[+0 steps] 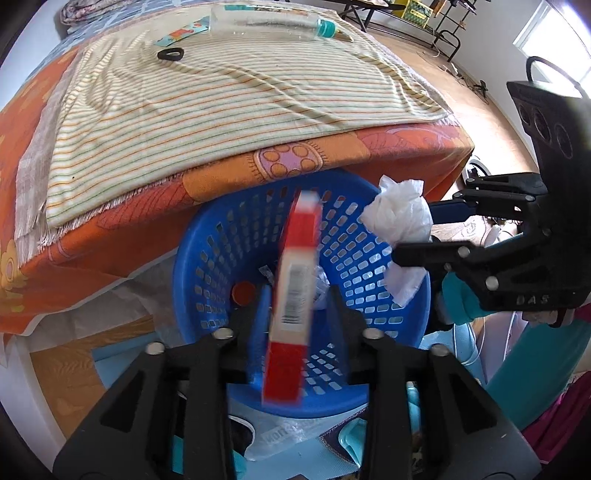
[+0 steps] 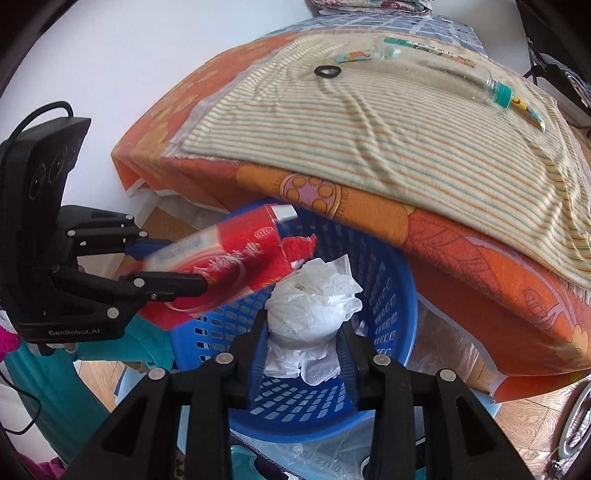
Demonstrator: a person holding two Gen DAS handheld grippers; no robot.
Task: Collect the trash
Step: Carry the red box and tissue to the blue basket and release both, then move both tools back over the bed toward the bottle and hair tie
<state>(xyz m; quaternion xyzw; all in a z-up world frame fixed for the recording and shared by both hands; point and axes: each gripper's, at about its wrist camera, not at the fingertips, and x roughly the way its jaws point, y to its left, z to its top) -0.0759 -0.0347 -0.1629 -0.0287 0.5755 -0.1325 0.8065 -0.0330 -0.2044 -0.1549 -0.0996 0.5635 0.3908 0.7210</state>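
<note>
A blue plastic basket (image 1: 184,258) (image 2: 410,314) sits on the floor under the table edge. A red and white carton (image 1: 295,295) (image 2: 236,258) hangs blurred over it between the jaws of my left gripper (image 1: 295,291) (image 2: 186,264), with a gap showing beside it; the jaws stand open. My right gripper (image 2: 303,325) (image 1: 413,230) is above the basket's right side, shut on a crumpled white tissue (image 2: 314,306) (image 1: 397,214) that fills the space between its pads. An orange cap (image 1: 242,291) and some clear wrapping lie in the basket's bottom.
The table's orange cloth (image 2: 461,236) overhangs the basket's far rim. On the striped towel (image 1: 221,103) lie a clear bottle with a teal cap (image 2: 480,86), a black ring (image 2: 327,71) and colourful wrappers (image 1: 181,33). Teal furniture legs and plastic bags crowd the floor nearby.
</note>
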